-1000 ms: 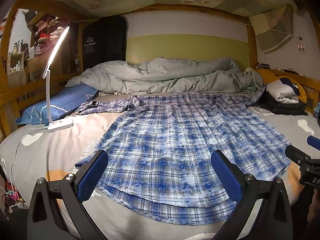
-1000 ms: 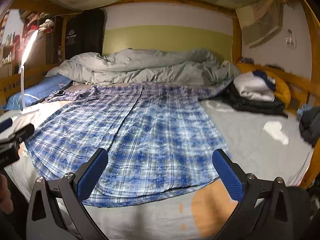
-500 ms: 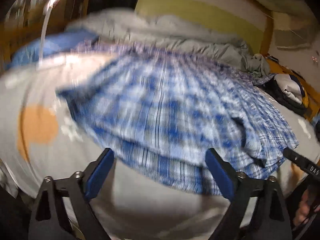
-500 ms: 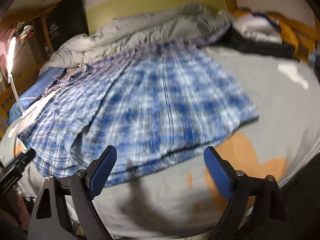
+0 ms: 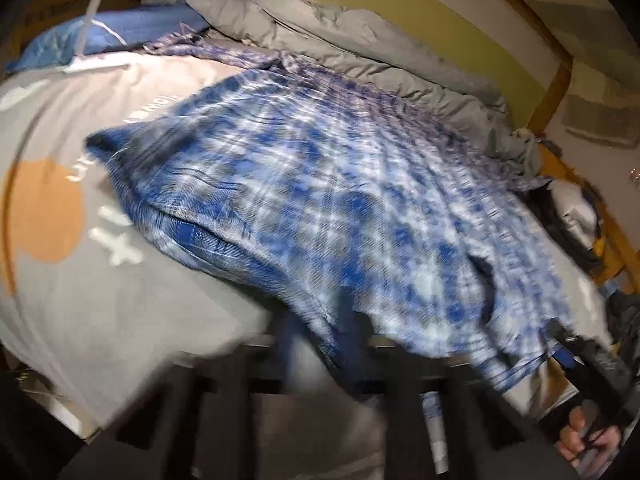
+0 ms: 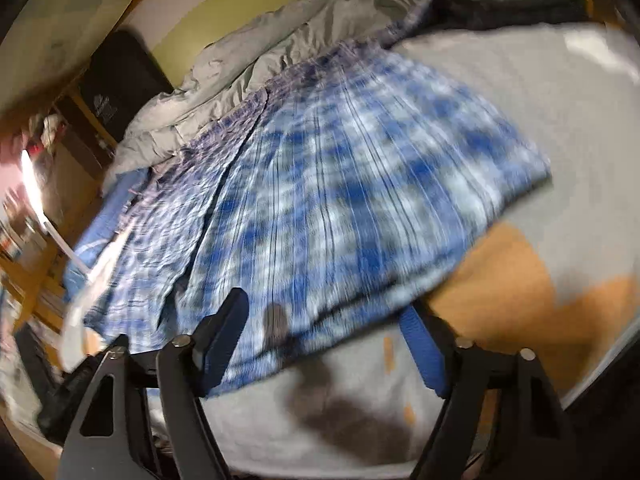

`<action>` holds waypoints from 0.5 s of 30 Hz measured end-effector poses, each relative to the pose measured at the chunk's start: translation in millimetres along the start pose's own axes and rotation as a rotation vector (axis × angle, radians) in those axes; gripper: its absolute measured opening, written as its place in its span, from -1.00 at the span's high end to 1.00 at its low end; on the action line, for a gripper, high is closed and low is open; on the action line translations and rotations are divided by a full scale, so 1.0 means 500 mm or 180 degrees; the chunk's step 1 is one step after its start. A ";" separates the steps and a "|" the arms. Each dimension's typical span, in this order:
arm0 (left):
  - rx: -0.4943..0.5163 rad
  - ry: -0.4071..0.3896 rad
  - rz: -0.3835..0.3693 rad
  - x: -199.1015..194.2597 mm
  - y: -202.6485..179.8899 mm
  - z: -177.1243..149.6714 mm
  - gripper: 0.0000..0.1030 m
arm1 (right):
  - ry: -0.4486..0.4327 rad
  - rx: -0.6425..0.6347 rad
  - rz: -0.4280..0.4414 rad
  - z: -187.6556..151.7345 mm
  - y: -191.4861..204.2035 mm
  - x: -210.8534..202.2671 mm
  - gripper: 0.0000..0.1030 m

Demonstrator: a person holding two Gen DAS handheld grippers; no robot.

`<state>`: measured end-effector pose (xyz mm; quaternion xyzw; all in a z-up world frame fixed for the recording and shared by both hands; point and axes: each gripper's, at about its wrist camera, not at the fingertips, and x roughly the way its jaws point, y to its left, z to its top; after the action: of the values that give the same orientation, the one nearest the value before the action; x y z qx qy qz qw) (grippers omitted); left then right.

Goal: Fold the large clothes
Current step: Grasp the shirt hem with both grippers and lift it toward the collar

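The left fingers (image 5: 352, 344) are closed on the near hem of the shirt (image 5: 320, 184), cloth bunched over them. The right gripper (image 6: 320, 332) is closing, its fingers (image 6: 424, 344) straddling the same hem, not yet pressing as far as the blur allows. The shirt lies flat on the bed (image 6: 560, 120), its long axis running from the fingers toward the duvet (image 5: 340, 32). Both hands sit at the hem, so the fold looks set to carry it forward toward the collar.
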<state>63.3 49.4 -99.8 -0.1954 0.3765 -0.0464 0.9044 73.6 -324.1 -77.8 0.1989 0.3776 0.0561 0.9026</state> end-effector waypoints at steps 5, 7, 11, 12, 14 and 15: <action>0.0472 -0.0369 0.0143 -0.056 -0.068 0.063 0.92 | -0.0172 -0.0503 -0.0089 0.058 0.056 -0.033 0.95; 0.0667 -0.0438 0.0256 -0.069 -0.105 0.107 0.92 | -0.0303 -0.0744 -0.0237 0.095 0.088 -0.055 0.95; 0.0865 -0.0376 0.0462 -0.032 -0.151 0.203 0.92 | -0.0160 -0.0921 -0.0380 0.205 0.137 -0.020 0.96; 0.0898 -0.0343 0.0514 -0.014 -0.158 0.225 0.92 | -0.0110 -0.0902 -0.0385 0.226 0.141 -0.001 0.95; 0.0893 -0.0222 0.0551 0.033 -0.167 0.265 0.92 | -0.0021 -0.0869 -0.0395 0.272 0.146 0.046 0.95; 0.0875 -0.0143 0.0503 0.061 -0.167 0.284 0.92 | 0.0025 -0.0868 -0.0419 0.288 0.143 0.069 0.95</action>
<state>189.6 10.9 3.4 -0.0406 0.3606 -0.0218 0.9316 202.8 -295.4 19.6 0.0491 0.3822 0.0484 0.9215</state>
